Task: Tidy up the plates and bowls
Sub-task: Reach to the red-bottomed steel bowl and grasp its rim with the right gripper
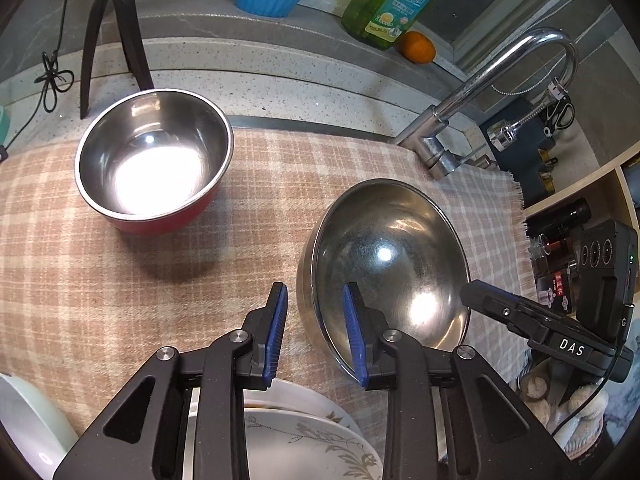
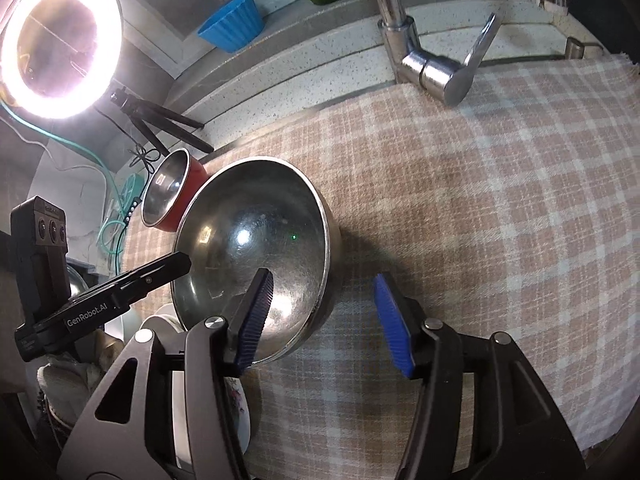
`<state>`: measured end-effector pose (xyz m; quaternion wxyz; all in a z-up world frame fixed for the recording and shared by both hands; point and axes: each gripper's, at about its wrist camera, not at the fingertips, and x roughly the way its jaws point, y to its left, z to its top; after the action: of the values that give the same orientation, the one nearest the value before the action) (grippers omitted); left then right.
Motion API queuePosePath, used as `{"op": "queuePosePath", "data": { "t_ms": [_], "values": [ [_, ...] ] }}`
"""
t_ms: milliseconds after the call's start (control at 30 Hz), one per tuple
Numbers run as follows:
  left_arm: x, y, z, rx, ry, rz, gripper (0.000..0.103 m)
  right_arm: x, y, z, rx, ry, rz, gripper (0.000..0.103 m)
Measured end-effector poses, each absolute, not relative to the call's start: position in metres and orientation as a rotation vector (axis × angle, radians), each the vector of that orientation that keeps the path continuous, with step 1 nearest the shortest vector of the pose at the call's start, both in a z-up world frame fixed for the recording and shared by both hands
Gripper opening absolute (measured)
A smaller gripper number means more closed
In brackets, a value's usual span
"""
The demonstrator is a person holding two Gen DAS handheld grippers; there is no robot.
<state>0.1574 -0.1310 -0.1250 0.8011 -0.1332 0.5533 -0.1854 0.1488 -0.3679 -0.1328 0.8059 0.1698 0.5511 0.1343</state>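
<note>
My ring light (image 2: 60, 40) blows out white, glares in both steel bowls; fisheye edges bend, corners vignette dark.

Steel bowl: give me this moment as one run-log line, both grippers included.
steel bowl: on checked cloth, rim between both grippers' pads | left gripper: open | right gripper: open | red bowl: apart, upright

Left gripper (image 1: 315, 328), right gripper (image 2: 330, 314): jaws parted.
</note>
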Motion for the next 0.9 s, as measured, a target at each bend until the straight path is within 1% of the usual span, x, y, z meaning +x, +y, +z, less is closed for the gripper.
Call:
{"op": "queuePosePath", "data": {
  "t_ms": [33,133,367,633,900],
  "values": [
    [0.157,-0.13,-0.124,-0.284,1.182,-0.396,0.027,0.148,-0.369,-0.13,0.37,1.169,0.289,0.061],
    [0.154,-0.125,-0.117,-0.284,1.164,-0.397,0.027,0.144,-0.369,-0.118,0.359,1.13,0.28,0.066],
    [0.147,-0.1,-0.106,-0.327,1.131,-0.382,0.027,0.141,-0.361,-0.09,0.338,1.064,0.308,0.066],
    [0.143,-0.049,-0.092,-0.377,1.085,-0.325,0.027,0.148,-0.324,-0.057,0.296,1.017,0.409,0.066],
    [0.16,0.0,-0.091,-0.43,1.06,-0.23,0.027,0.179,-0.281,-0.056,0.3,1.046,0.499,0.066]
  ]
}}
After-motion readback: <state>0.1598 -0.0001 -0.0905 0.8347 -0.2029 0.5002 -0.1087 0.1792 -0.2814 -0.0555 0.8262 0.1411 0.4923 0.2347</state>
